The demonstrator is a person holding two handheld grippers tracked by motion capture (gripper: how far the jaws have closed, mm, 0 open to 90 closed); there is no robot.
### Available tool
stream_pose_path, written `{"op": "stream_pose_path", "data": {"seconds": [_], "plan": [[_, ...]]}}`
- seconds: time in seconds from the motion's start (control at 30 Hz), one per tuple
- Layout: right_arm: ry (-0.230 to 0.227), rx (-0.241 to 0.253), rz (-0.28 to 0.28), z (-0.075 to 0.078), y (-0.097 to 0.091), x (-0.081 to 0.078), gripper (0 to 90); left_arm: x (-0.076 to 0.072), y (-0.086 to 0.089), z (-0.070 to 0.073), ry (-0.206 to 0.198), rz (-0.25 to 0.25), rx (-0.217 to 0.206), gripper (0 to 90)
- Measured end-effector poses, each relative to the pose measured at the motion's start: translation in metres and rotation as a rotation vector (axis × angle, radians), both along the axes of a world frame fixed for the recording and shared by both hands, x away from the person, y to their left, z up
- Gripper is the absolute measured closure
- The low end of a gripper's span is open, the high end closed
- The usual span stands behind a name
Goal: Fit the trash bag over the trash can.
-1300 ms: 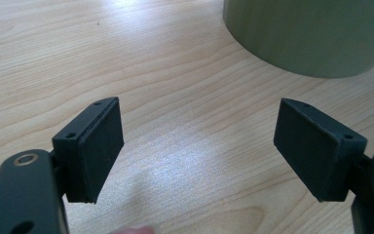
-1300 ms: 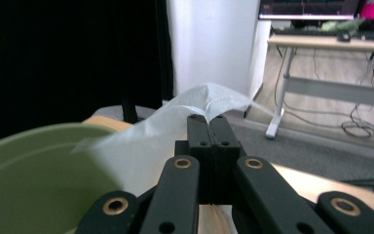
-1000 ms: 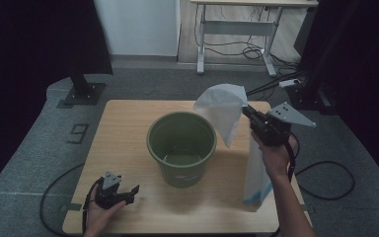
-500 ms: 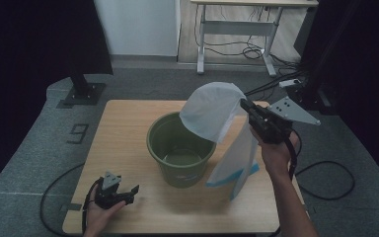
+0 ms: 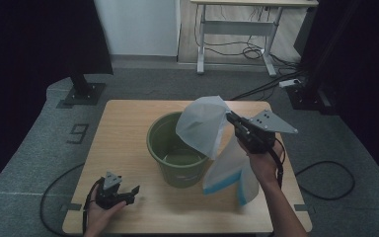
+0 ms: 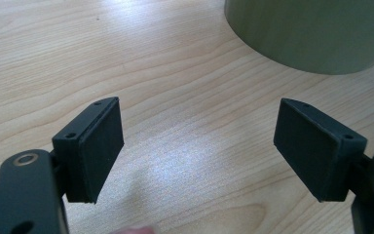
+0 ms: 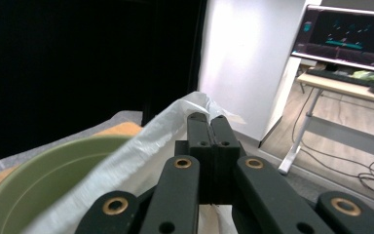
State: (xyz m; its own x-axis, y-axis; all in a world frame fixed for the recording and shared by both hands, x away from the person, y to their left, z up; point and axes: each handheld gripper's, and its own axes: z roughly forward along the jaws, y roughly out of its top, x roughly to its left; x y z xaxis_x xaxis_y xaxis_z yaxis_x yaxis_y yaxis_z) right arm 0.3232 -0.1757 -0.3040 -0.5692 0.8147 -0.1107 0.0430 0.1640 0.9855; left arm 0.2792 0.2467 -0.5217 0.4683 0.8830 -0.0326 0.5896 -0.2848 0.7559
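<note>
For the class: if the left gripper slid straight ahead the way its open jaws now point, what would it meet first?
Probably the green bucket: the left gripper points across bare wooden table toward its lower wall, slightly off-centre, so depth is uncertain.

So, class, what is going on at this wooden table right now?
A person works with a two-jaw gripper in each hand. The right gripper is shut on a thin white plastic bag with a blue edge, holding it up beside and partly over the round green plastic bucket on the light wooden table. The bag hangs loose, not yet inside the bucket. The left gripper rests open near the table's front edge, holding nothing.
</note>
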Motion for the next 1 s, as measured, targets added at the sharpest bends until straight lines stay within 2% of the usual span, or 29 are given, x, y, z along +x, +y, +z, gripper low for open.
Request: {"op": "stream_pose_path", "data": {"seconds": [0.1,0.23,0.33,0.5,0.67,0.8,0.83,0.87,0.9,1.0], "plan": [[-0.004,-0.01,0.005,0.002,0.004,0.001,88.7,0.0,0.0,0.0,0.001,0.0,0.001,18.1],[-0.021,-0.007,0.011,0.014,0.008,0.001,88.7,0.0,0.0,0.0,0.0,0.0,0.0,18.1],[-0.045,-0.009,0.027,0.023,0.015,-0.004,88.7,0.0,0.001,0.001,-0.002,0.001,-0.004,18.1],[-0.051,-0.03,0.052,0.023,0.027,-0.009,88.7,0.0,0.002,0.001,-0.005,0.001,-0.005,18.1],[-0.044,-0.106,0.063,0.012,0.042,-0.007,88.7,0.0,0.003,0.001,-0.004,0.003,-0.004,18.1],[-0.015,-0.128,0.068,-0.005,0.048,-0.002,88.7,0.0,0.003,0.001,-0.005,0.004,-0.006,18.1],[0.006,-0.132,0.07,-0.015,0.049,0.0,88.7,0.0,0.003,0.001,-0.005,0.005,-0.006,18.1],[0.006,-0.132,0.07,-0.015,0.049,0.0,88.7,0.0,0.003,0.001,-0.005,0.005,-0.006,18.1],[0.023,-0.141,0.076,-0.023,0.05,0.002,88.7,0.0,0.003,0.001,-0.005,0.005,-0.006,18.1],[0.041,-0.152,0.085,-0.033,0.053,0.002,88.7,0.0,0.003,0.001,-0.003,0.004,-0.005,18.1]]}}
